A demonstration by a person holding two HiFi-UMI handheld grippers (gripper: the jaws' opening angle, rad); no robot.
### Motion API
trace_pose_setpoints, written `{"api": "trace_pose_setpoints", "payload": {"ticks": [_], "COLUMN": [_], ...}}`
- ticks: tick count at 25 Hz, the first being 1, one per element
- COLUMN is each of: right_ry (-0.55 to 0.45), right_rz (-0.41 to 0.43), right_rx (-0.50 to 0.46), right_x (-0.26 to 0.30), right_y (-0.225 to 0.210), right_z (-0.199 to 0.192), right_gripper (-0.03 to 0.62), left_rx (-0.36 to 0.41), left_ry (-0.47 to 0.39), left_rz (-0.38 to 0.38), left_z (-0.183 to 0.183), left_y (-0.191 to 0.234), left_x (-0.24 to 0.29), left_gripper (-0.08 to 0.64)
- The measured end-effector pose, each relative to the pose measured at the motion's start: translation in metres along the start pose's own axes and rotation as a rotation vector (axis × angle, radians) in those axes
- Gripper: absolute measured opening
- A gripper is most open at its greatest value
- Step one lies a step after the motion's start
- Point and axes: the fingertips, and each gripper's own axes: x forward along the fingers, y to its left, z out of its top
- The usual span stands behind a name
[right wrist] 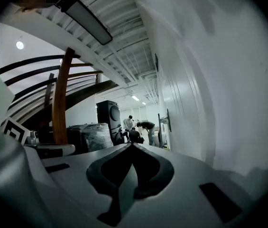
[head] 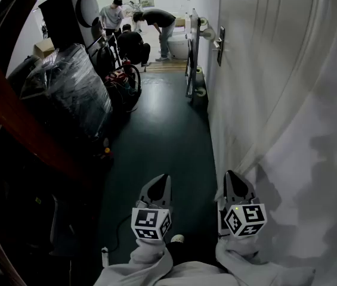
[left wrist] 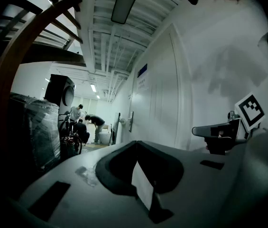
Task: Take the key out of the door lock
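Observation:
The white door (head: pixel 257 70) runs along the right side of a corridor. Far ahead on it is a dark lock plate with a handle (head: pixel 220 44), also small in the left gripper view (left wrist: pixel 131 121) and the right gripper view (right wrist: pixel 168 120). No key can be made out at this distance. My left gripper (head: pixel 163 178) and right gripper (head: pixel 231 175) are low in the head view, side by side and well short of the lock. Both have their jaws closed tip to tip with nothing between them, as seen in the left gripper view (left wrist: pixel 136 142) and the right gripper view (right wrist: pixel 132 145).
The dark green floor (head: pixel 162 130) stretches ahead. A plastic-wrapped stack (head: pixel 73 88) and a curved wooden stair rail (head: pixel 19 124) line the left. A panel (head: pixel 191 58) leans on the wall past the lock. Several people (head: pixel 156 25) work at the far end.

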Motion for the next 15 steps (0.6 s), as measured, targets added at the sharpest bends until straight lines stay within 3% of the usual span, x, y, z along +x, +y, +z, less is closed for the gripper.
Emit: {"api": "trace_pose_setpoints", "payload": {"ticks": [15], "right_ry": [0.005], "right_rz": [0.000], "right_rx": [-0.008], "right_x": [0.011], "right_y": [0.026], "right_z": [-0.005], "right_gripper": [0.052], "left_rx": [-0.005], "left_ry": [-0.002], "left_rz": [-0.039], "left_z": [-0.002], "left_y": [0.011], "left_x": [-0.002], "left_gripper": [0.014]}}
